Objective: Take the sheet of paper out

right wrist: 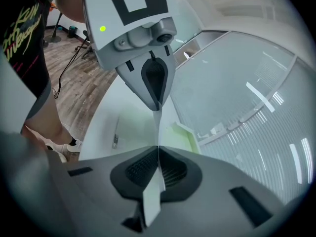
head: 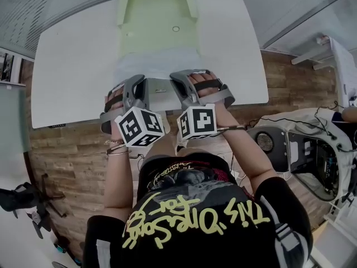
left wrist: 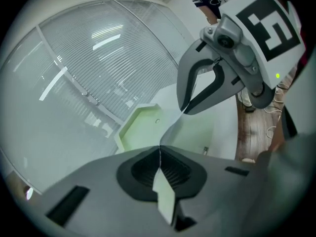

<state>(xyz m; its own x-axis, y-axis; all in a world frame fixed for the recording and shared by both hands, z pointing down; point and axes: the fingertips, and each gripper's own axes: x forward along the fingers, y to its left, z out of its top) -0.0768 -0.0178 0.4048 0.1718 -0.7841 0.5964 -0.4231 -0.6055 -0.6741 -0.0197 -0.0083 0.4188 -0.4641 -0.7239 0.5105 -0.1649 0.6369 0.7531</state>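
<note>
A white sheet of paper (head: 156, 66) hangs over the near end of a pale green tray (head: 156, 15) on the white table (head: 72, 66). Both grippers hold the sheet's near edge, side by side. My left gripper (head: 139, 82) is shut on the left part of that edge, and my right gripper (head: 179, 77) is shut on the right part. In the left gripper view the paper (left wrist: 165, 194) is pinched edge-on at the left gripper (left wrist: 159, 149) and runs across to the right gripper (left wrist: 185, 110). The right gripper view shows the paper strip (right wrist: 152, 199) clamped by the right gripper (right wrist: 158, 149), with the left gripper (right wrist: 155, 102) just beyond.
The green tray (left wrist: 143, 125) lies toward the table's far edge. Wooden floor (head: 72, 149) lies below the near edge. A white open machine with cables (head: 301, 149) stands at the right, and a black stand (head: 33, 205) at the lower left. Glass walls with blinds are behind the table.
</note>
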